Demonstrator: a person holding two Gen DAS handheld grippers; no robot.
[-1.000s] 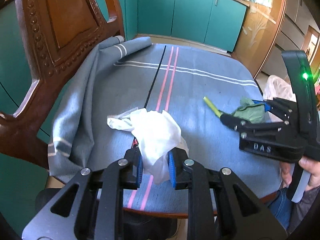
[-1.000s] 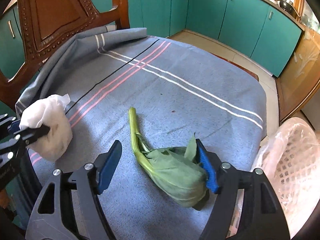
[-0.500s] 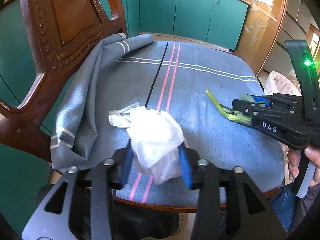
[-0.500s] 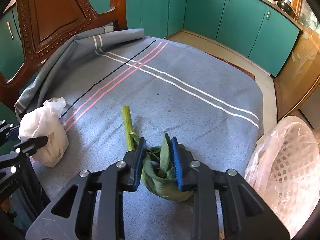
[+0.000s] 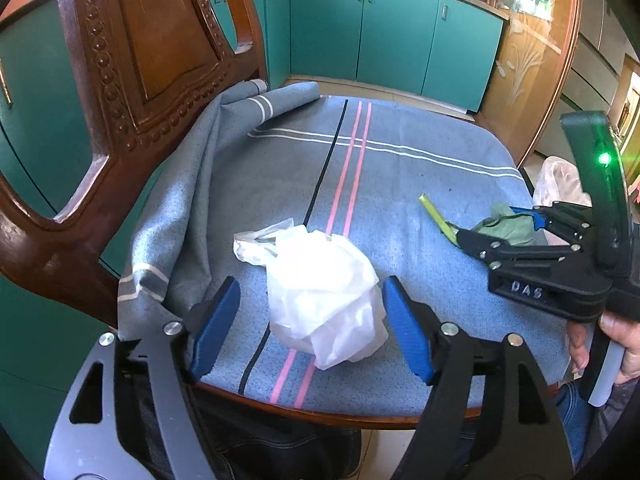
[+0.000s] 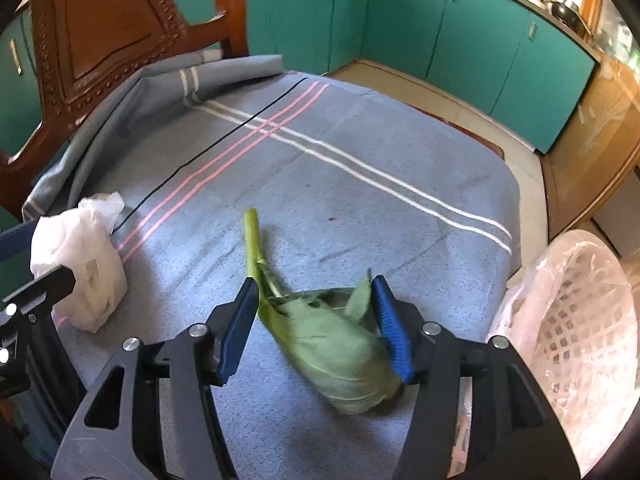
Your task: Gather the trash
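Note:
A crumpled white plastic bag [image 5: 320, 280] lies on the striped blue-grey tablecloth [image 5: 400, 168] near the table's front edge. My left gripper [image 5: 310, 292] straddles it, its jaws opening, the blue pads standing off the bag's sides. In the right wrist view the bag [image 6: 80, 264] and left gripper [image 6: 28, 260] show at the left edge. A wilted green leaf with a pale stalk [image 6: 332, 344] lies between the opening jaws of my right gripper [image 6: 315, 284]; the pads sit beside it without squeezing. The left wrist view shows that gripper [image 5: 492, 224] over the leaf [image 5: 508, 226].
A carved wooden chair back [image 5: 140, 40] rises at the left, with the cloth bunched against it. A white lattice basket lined with clear plastic [image 6: 580, 340] stands off the table's right side. Teal cabinets [image 5: 392, 40] line the far wall. A hand [image 5: 616, 336] holds the right gripper's handle.
The left jaws, shut on the white bag a second ago, have spread wide and released it. The right jaws closed on the leaf, then opened again; the leaf has dropped back.

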